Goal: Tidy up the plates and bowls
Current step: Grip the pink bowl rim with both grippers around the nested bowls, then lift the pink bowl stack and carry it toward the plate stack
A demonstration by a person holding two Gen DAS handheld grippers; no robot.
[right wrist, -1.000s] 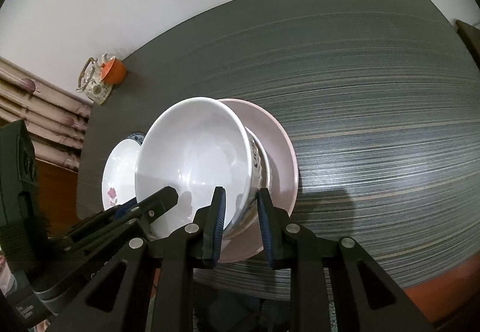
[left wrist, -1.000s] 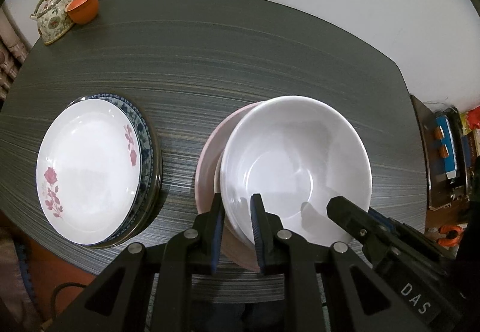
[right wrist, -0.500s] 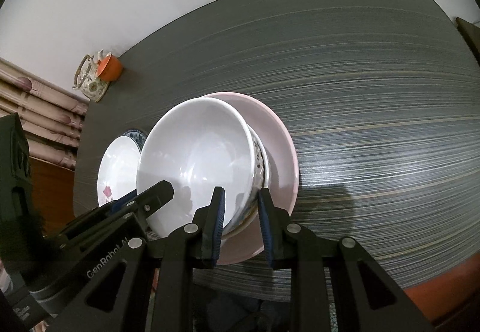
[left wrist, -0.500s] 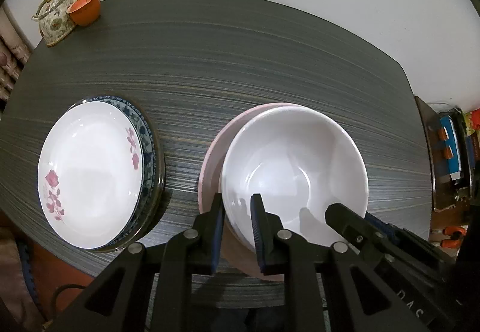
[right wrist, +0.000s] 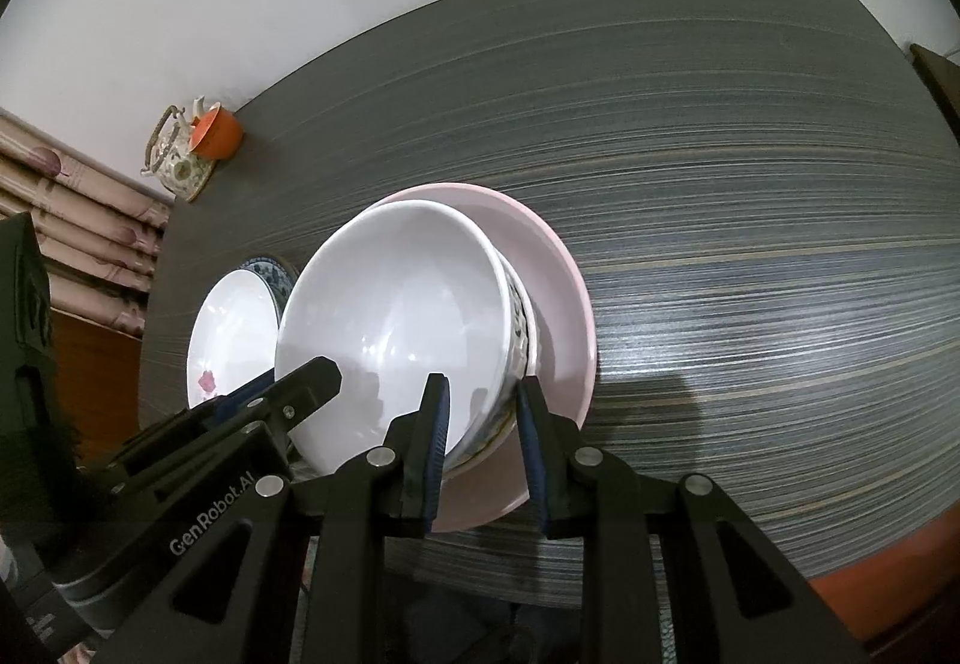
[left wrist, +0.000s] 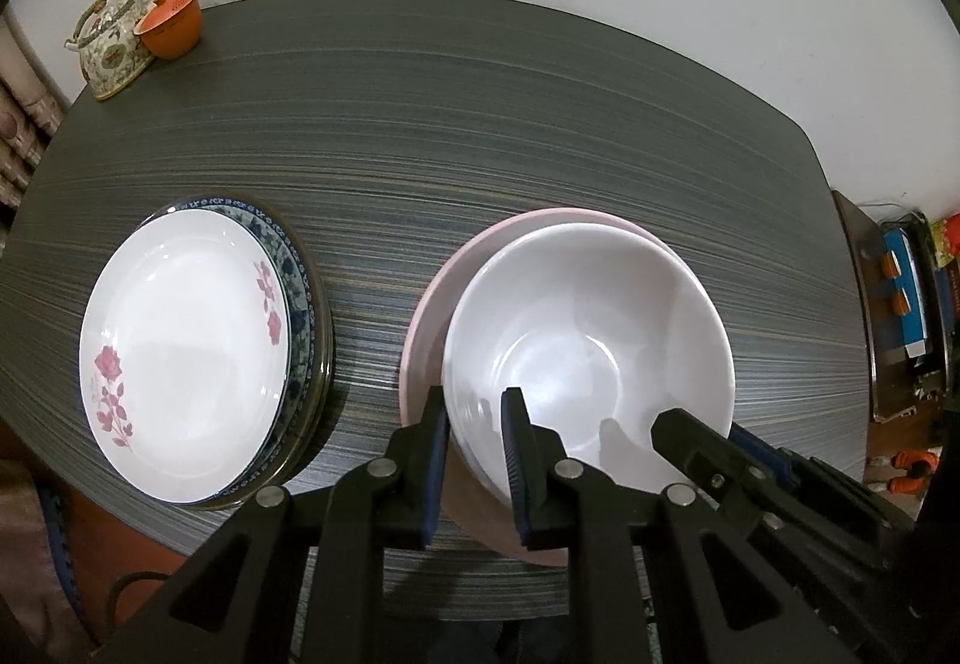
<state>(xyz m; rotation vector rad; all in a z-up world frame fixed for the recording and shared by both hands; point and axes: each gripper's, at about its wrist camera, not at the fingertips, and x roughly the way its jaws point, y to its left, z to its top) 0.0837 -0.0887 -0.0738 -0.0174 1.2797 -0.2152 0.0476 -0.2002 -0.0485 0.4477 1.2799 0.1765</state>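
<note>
Left wrist view: left claw straddles the near rim of the white bowl, one finger outside, one inside; fingers look parted w/ the rim between, can't tell if they pinch it. The bowl sits on the pink plate, roughly centre of the dark striped surface. At 9 o'clock from it, well apart, a floral plate lies on a blue-patterned plate. Teapot and orange cup, touching, at far 11 o'clock corner.

Right wrist view: right claw also astride the bowl's rim at approx 5 o'clock, left finger inside, right finger outside over the plate; grip can't be told either. Under the white bowl a patterned bowl is nested, edge showing on the right side. Left claw's finger enters from 8 o'clock.
</note>
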